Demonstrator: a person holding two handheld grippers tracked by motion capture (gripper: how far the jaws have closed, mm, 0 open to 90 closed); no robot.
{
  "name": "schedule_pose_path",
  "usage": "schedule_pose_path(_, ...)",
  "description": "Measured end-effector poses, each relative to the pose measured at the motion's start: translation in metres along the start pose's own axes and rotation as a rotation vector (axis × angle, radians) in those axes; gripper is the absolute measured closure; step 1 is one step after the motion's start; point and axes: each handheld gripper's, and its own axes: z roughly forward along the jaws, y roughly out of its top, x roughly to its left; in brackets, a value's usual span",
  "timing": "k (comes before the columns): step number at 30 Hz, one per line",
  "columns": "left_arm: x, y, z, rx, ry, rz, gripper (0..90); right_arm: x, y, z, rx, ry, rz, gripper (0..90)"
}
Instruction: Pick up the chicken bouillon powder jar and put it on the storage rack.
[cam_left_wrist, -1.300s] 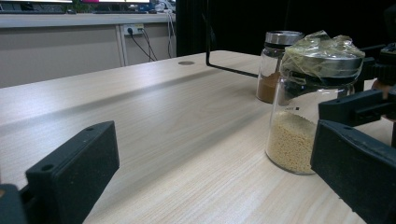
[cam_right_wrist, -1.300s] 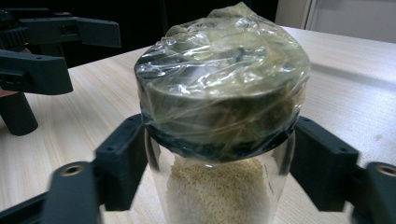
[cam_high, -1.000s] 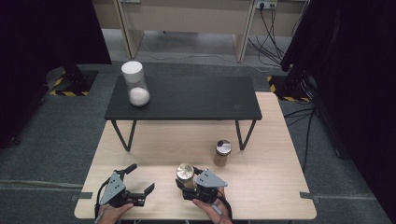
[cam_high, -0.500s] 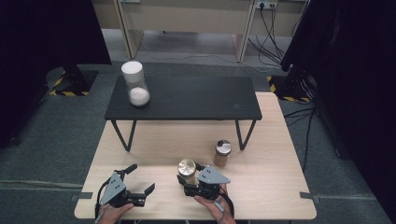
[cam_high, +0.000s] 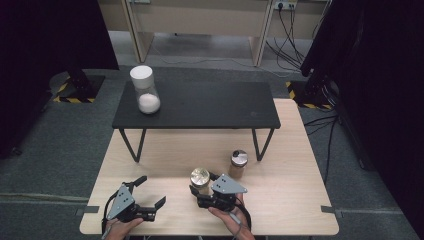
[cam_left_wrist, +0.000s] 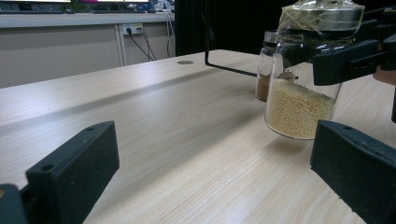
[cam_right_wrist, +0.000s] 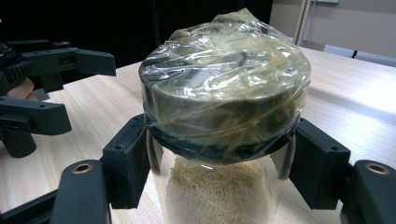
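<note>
Pale wood-grain worktop (cam_high: 165, 155) under the high view, with a low black bench (cam_high: 200, 105) standing across its far half and grey carpet around it. Your right gripper (cam_high: 196, 192) is clamped on the neck of a glass jar of yellow grains (cam_high: 200, 177), just below its film-wrapped metal lid; the right gripper view shows both pads pressed against the glass on either side. In the left gripper view the jar hangs slightly clear of the worktop, a shadow beneath its base. Your left gripper (cam_high: 150, 195) rests near the front left edge of the worktop, jaws spread wide with nothing between them, pointing towards the jar and well apart from it. A second small jar with brown contents (cam_high: 239, 164) and a metal lid stands on the worktop just beyond your right gripper, beside the bench's right leg. On the bench's far left corner stands a tall clear container with a white lid (cam_high: 144, 90) and white powder in its base.
</note>
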Motion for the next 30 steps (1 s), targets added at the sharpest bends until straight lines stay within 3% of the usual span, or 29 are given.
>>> schedule_pose_path(30,0.0,0.0,0.0,0.001,0.0,-0.004,0.7,-0.005,0.04,0.002,0.012,0.002,0.014,30.4)
